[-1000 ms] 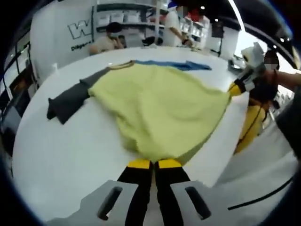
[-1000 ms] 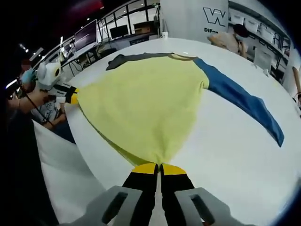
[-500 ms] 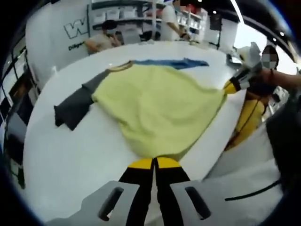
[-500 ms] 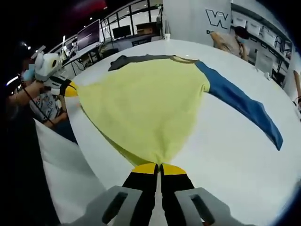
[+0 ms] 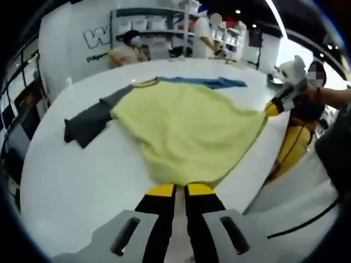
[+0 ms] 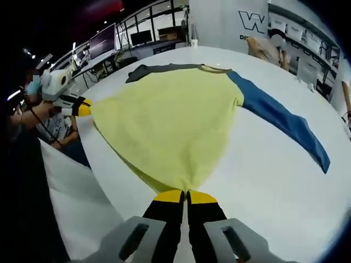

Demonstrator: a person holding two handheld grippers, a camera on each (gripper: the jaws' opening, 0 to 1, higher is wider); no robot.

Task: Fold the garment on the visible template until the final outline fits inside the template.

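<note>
Fold barely begun: shirt (image 5: 192, 131) lies spread flat on the white worktop (image 5: 71, 181), no fold made, no template outline discernible. Left claw (image 5: 176, 190) is clamped on one hem corner, right claw (image 6: 185, 194) on the other, hem stretched taut between them. Shirt has a yellow body, a grey sleeve (image 5: 88, 121) and a blue sleeve (image 6: 282, 120), both laid out sideways. All folding is left to do.

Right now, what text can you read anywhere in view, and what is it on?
"W": large outlined letter on the white wall, cut off in the left gripper view.
Smaller line under the "W": too blurred to read.
Nothing legible on the garment.
</note>
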